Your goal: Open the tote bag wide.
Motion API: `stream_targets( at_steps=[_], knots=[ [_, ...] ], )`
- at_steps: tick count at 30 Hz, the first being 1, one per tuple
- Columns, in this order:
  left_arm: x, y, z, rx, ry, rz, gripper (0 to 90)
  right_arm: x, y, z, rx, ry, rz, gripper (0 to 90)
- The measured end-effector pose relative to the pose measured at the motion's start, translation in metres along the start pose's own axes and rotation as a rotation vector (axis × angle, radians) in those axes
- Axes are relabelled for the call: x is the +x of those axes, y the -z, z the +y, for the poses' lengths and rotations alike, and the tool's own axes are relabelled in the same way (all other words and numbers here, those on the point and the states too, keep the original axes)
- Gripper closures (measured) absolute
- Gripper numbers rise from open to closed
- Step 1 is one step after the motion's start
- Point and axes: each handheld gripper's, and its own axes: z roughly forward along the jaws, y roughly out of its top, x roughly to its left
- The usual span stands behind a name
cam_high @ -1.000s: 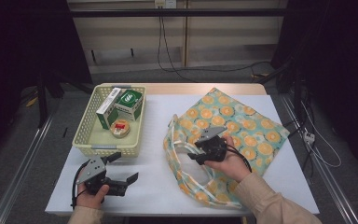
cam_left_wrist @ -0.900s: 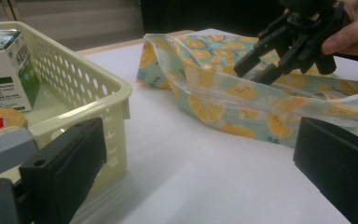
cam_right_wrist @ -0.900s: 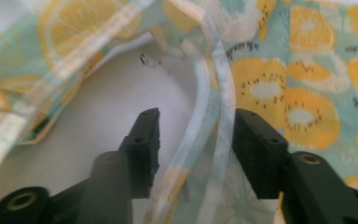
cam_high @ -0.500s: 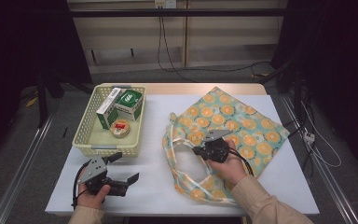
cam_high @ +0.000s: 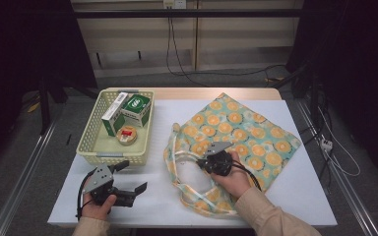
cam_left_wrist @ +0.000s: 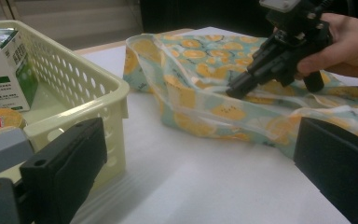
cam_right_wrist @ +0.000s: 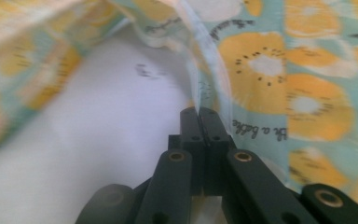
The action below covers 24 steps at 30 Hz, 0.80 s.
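On the white table (cam_high: 295, 196), right of centre, lies the fruit-print cloth bag (cam_high: 256, 142), its open mouth and handle straps turned toward the basket (cam_high: 89, 147). Compared with the frames of a second and half a second ago, the right gripper (cam_high: 203, 162) sits slightly lower and closer to the person, and its jaws, then partly apart, have just been closing; they now meet tightly on the thin translucent edge of the bag's mouth, as the right gripper view shows (cam_right_wrist: 199, 114). The left gripper (cam_high: 137, 188) has kept its place near the front left of the table, jaws spread wide with nothing between them (cam_left_wrist: 200, 154). The bag is soft, crumpled fabric, teal with round orange fruit slices, bordered by a pale, glossy strap. The basket is rigid cream plastic, rectangular, with perforated walls and a rolled rim; it holds two green-and-white cardboard boxes (cam_high: 137, 109) and a small round tin (cam_high: 127, 135) with a red label. Both grippers are matt black, angular, with flat block-shaped jaws.
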Motion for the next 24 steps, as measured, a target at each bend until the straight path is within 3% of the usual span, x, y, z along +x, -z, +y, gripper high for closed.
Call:
stream_targets(
  at_steps=[6, 13, 15, 19, 21, 24],
  knots=[
    [0.001, 0.0, 0.0, -0.001, -0.006, 0.001, 2.5, -0.034, -0.003, 0.001, -0.004, -0.084, -0.078, 90.0],
    [0.002, 0.0, 0.0, 0.0, -0.009, 0.005, 2.5, -0.062, -0.006, 0.007, -0.011, -0.125, -0.142, 90.0],
    [0.002, 0.001, 0.0, -0.003, 0.0, 0.003, 2.5, -0.063, -0.005, 0.008, -0.038, -0.156, -0.097, 90.0],
    [0.002, 0.0, 0.0, -0.001, 0.006, 0.004, 2.6, -0.043, -0.005, 0.014, -0.037, -0.1, -0.026, 89.5],
    [0.001, 0.0, 0.0, -0.002, 0.0, 0.002, 2.5, -0.035, -0.005, 0.017, -0.045, -0.08, -0.018, 83.4],
    [0.001, 0.0, 0.0, -0.002, -0.002, -0.001, 2.5, -0.024, -0.004, 0.02, -0.047, -0.068, 0.05, 81.0]
  ],
)
